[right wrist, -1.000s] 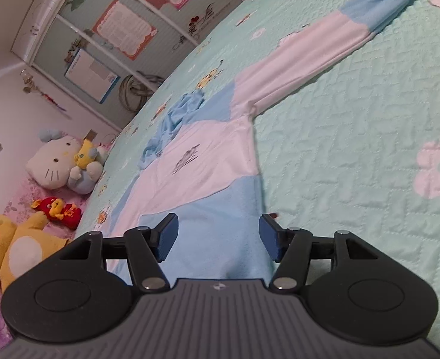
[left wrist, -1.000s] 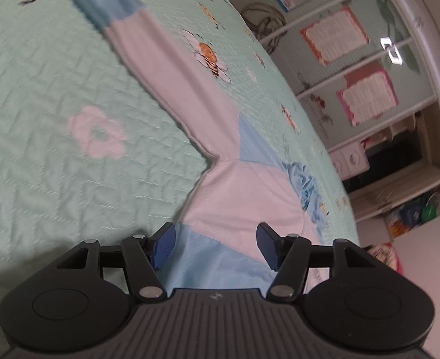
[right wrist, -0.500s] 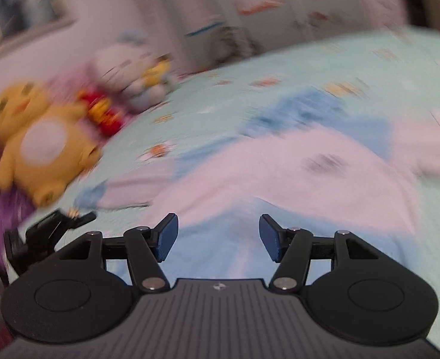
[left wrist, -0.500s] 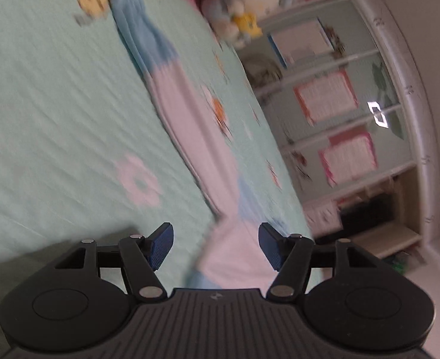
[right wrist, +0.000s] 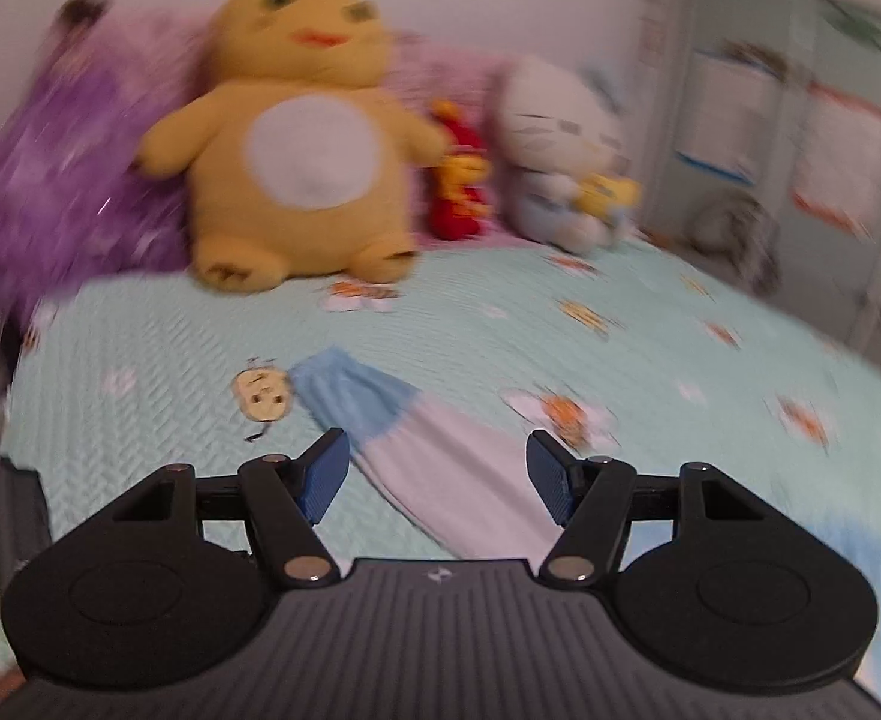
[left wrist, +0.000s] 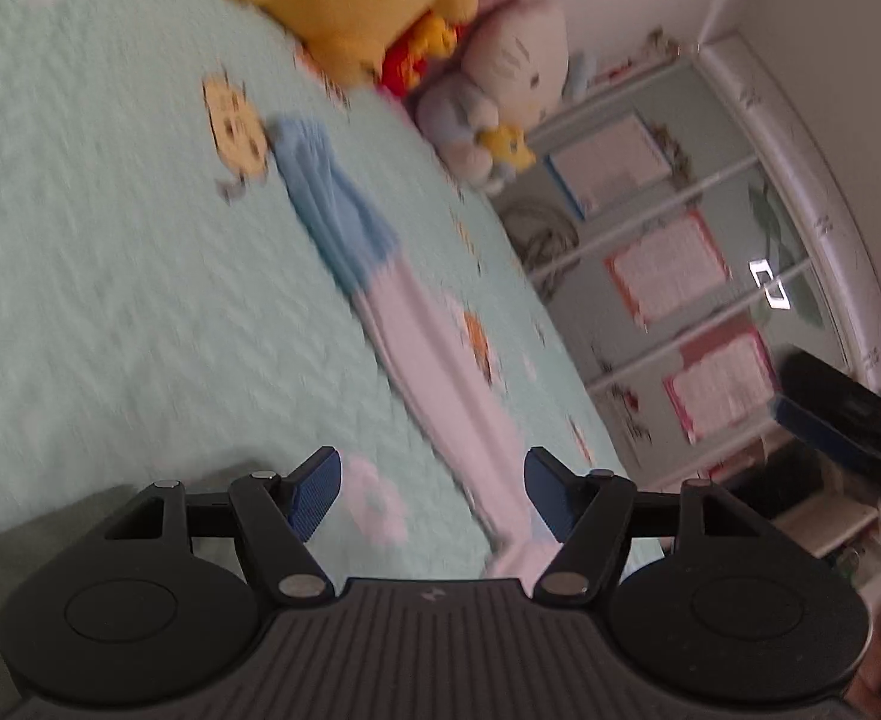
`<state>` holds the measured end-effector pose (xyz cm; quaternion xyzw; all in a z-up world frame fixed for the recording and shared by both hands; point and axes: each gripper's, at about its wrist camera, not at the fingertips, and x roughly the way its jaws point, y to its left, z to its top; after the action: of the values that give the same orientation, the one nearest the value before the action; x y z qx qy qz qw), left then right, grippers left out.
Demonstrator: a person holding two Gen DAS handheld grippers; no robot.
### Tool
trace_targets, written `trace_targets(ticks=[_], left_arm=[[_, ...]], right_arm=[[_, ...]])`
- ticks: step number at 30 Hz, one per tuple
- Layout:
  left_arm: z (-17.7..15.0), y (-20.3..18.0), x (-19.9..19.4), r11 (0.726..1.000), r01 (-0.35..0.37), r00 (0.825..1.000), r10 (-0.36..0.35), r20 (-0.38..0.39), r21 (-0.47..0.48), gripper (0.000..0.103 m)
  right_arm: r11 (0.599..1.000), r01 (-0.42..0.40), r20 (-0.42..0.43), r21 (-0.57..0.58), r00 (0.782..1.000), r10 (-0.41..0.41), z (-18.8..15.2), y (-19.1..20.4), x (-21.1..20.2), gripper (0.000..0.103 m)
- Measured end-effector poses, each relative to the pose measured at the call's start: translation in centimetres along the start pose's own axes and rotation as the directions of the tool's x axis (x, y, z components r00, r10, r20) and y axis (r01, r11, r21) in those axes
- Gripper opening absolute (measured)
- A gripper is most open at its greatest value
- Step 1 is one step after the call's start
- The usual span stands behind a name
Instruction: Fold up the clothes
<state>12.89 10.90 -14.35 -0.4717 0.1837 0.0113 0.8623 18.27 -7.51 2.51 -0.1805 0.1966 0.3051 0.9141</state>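
Note:
A white long sleeve with a light blue cuff (left wrist: 332, 204) lies flat on the mint quilted bedspread (left wrist: 110, 276). It runs from the cuff down toward my left gripper (left wrist: 431, 492), which is open above the bedspread with nothing between its blue pads. In the right wrist view the same sleeve (right wrist: 440, 456) passes between the fingers of my right gripper (right wrist: 437, 471), which is open and empty above it; the blue cuff (right wrist: 350, 396) lies just beyond the tips. The right gripper's blue finger (left wrist: 824, 438) shows at the right edge of the left wrist view. Both views are blurred.
Plush toys line the head of the bed: a big yellow one (right wrist: 296, 138), a small red one (right wrist: 458, 192), a white cat (right wrist: 560, 150), and a purple one (right wrist: 62, 180). A wardrobe with pasted posters (left wrist: 680, 276) stands beside the bed.
Both grippers have swung away from the shirt's body and blue hem toward the left sleeve and the head of the bed. Both stayed open and empty.

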Motion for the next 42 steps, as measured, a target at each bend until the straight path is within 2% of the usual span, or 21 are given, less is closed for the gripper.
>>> trace_targets(ticks=[2,4,6,11,14,16,19,27,31,34,38,42], left_arm=[[0.6,0.6,-0.1,0.997,-0.076,0.997,0.076,-0.003,-0.022,0.076],[1.2,1.1,-0.3,0.989,-0.141,0.99,0.141,-0.01,-0.044,0.075],[1.8,1.6,-0.2,0.988,-0.136,0.99,0.134,-0.035,-0.071,0.075],[3.0,2.7,-0.1,0.982,-0.125,0.989,0.113,-0.095,-0.138,0.075],[3.2,3.0,-0.3,0.98,-0.116,0.99,0.1,-0.104,-0.163,0.076],[3.2,3.1,-0.3,0.98,-0.116,0.988,0.097,-0.116,-0.164,0.076],[3.3,3.2,-0.2,0.979,-0.116,0.988,0.096,-0.124,-0.169,0.076],[3.3,3.3,-0.1,0.977,-0.127,0.986,0.105,-0.132,-0.173,0.076],[3.4,3.6,-0.1,0.973,-0.13,0.985,0.105,-0.136,-0.19,0.074],[3.5,3.7,-0.1,0.972,-0.134,0.985,0.108,-0.137,-0.194,0.072],[3.4,3.5,-0.1,0.974,-0.139,0.985,0.116,-0.131,-0.178,0.072],[3.3,3.2,0.1,0.977,-0.143,0.984,0.124,-0.126,-0.16,0.074]], right_arm=[[0.994,-0.012,-0.011,-0.105,1.0,0.01,1.3,2.1,2.6,0.066],[0.986,-0.014,-0.023,-0.167,1.0,0.01,1.7,3.6,5.3,0.066],[0.978,-0.023,-0.044,-0.209,0.999,0.014,2.0,4.8,8.0,0.066],[0.976,-0.058,-0.121,-0.211,0.992,0.033,2.7,6.2,14.2,0.066],[0.969,-0.096,-0.16,-0.227,0.985,0.06,2.8,7.1,17.5,0.066],[0.948,-0.123,-0.188,-0.294,0.98,0.069,2.6,8.3,19.6,0.066],[0.895,-0.134,-0.217,-0.426,0.975,0.043,1.7,10.6,22.2,0.066],[0.803,-0.138,-0.268,-0.58,0.963,-0.028,0.9,14.1,26.3,0.066],[0.775,-0.123,-0.273,-0.62,0.96,-0.066,0.5,15.0,27.6,0.066],[0.78,-0.102,-0.265,-0.617,0.961,-0.084,0.6,15.5,28.4,0.066],[0.787,-0.05,-0.226,-0.615,0.967,-0.114,0.8,15.6,29.4,0.072],[0.81,-0.038,-0.194,-0.586,0.976,-0.095,0.4,14.9,29.1,0.072]])
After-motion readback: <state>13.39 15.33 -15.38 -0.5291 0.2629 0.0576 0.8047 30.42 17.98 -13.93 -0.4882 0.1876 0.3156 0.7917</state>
